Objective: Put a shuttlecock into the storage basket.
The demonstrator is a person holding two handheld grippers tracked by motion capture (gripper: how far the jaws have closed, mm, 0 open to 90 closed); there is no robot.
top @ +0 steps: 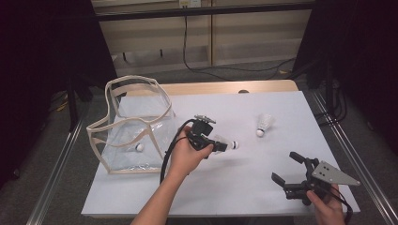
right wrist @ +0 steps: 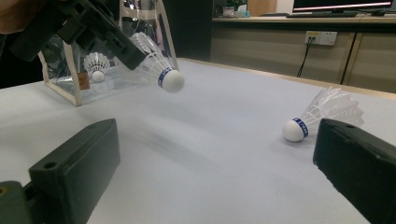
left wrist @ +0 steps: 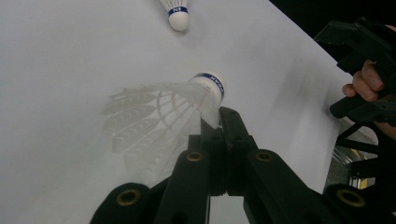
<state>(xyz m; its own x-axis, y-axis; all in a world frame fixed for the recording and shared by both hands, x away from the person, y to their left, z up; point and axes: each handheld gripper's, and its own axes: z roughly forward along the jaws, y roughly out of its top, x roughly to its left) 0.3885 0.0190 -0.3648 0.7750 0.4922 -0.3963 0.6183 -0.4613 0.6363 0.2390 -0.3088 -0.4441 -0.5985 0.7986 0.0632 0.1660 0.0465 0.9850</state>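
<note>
- The held shuttlecock (left wrist: pixel 187 105) sits in the left tool (left wrist: pixel 219 119), clear of the desk (top: pixel 244 183) and near its middle; in the right gripper view its white cork nose (right wrist: pixel 171 80) hangs in the air above the surface
- The left tool's jaws are pressed together on the thin edge of the feather skirt just behind the cork, so it is pinching the shuttlecock by the skirt, not by the nose
- Judged from its look, it is very light, so weight is no worry; the skirt is thin, springy and easily crushed or bent, while the round cork is firmer but smooth and likely to slip out of flat pads
- The best hold seems to be where skirt meets cork, near the blue band: stiff enough to take a pinch, with little to deform
- A light grip should do; a hard squeeze could kink the vanes
- A second shuttlecock (top: pixel 264 124) lies on its side on the desk, farther off and to the right, well apart from the held one
- A third shuttlecock (top: pixel 139 147) rests inside the clear bag (top: pixel 133 96) with the pale trim at the desk's left side, its mouth open upward
- The right tool (top: pixel 286 168) hovers near the desk's front right corner, jaws spread wide with nothing between them
</note>
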